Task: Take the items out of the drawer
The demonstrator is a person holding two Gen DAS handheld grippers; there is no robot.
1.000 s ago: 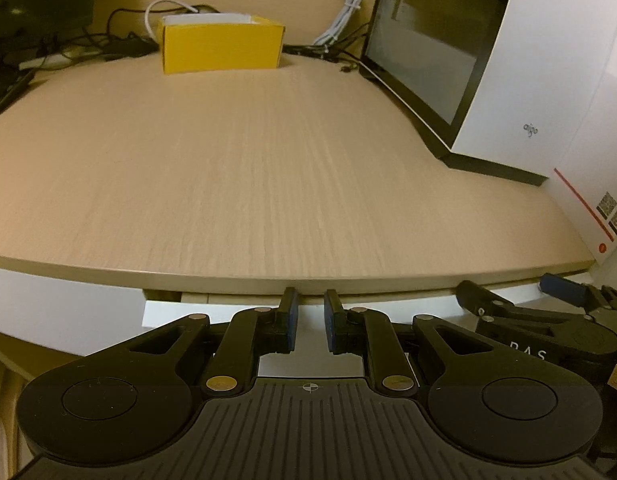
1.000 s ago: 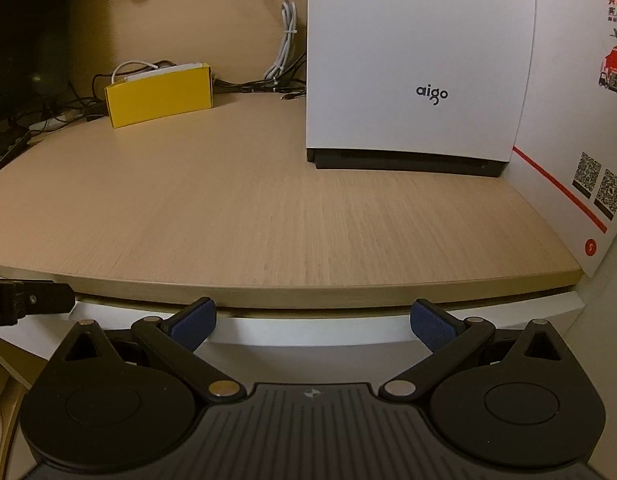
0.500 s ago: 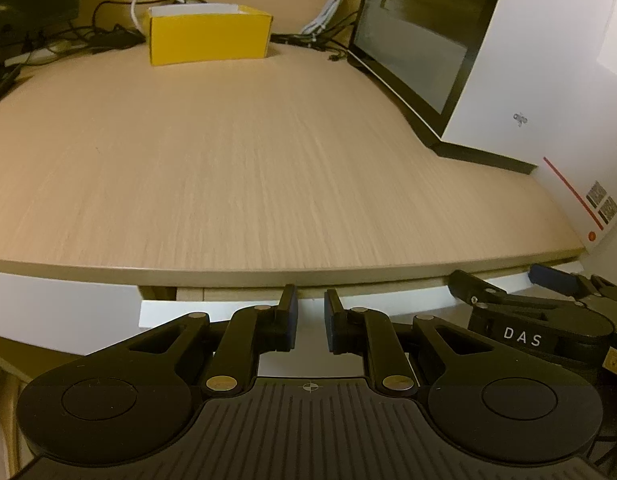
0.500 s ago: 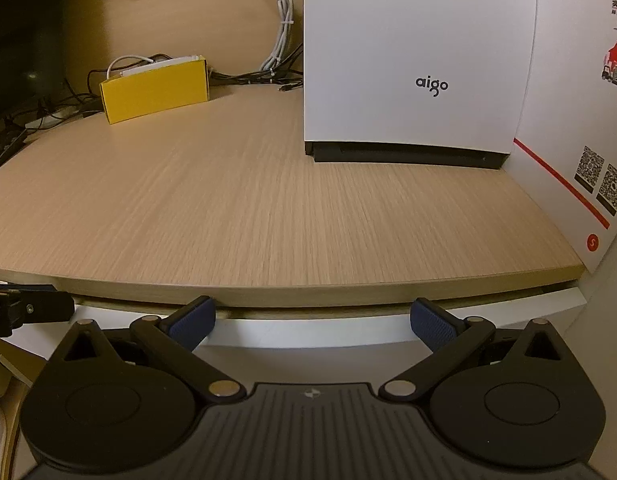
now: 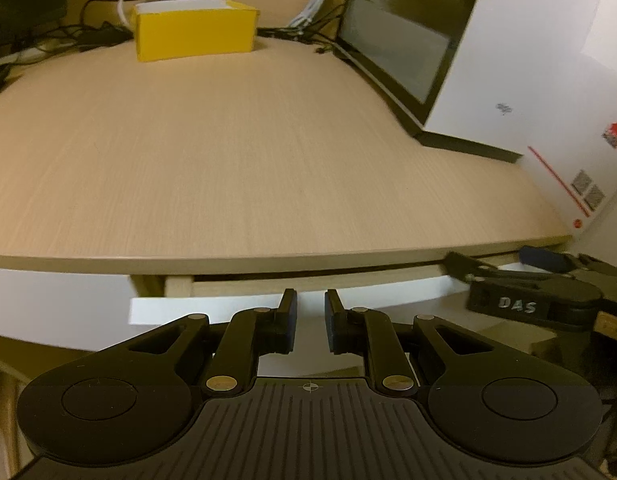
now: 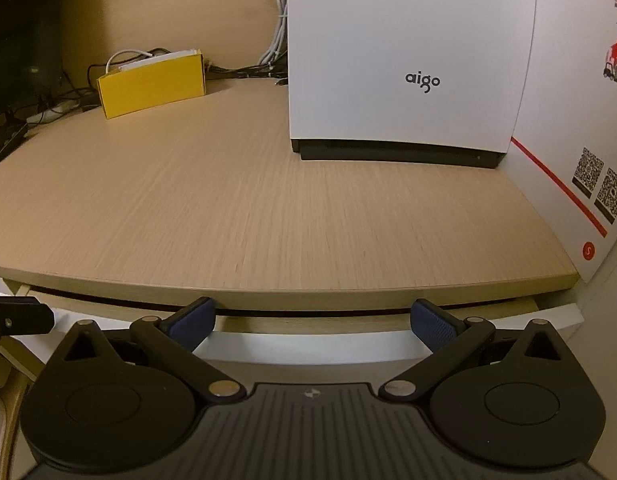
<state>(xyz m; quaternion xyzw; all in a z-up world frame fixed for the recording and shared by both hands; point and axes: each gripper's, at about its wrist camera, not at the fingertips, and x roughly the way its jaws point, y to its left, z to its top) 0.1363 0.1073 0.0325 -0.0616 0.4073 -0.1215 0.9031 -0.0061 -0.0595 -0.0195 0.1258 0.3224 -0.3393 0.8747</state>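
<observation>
A white drawer front (image 5: 212,308) sits under the light wooden desk top (image 5: 268,160), pulled out a little, with a dark slit above its wooden inner edge. The drawer's contents are hidden. My left gripper (image 5: 310,308) is nearly shut, with only a narrow gap, its tips reaching over the front's top edge near the middle. My right gripper (image 6: 314,318) stands wide open, its blue pads (image 6: 432,322) at the same drawer front (image 6: 308,344) further right. In the left wrist view its black body marked DAS (image 5: 516,304) shows at the right.
On the desk stand a yellow box (image 5: 194,30) at the back, a white aigo computer case (image 6: 408,60) at the right, and a white board with QR codes (image 6: 588,176) against the wall. Cables (image 6: 276,68) run behind them. A dark monitor (image 6: 24,40) is at far left.
The drawer front has slid out from under the desk and the slit above it has widened. Both grippers have drawn back with it. Finger openings are unchanged.
</observation>
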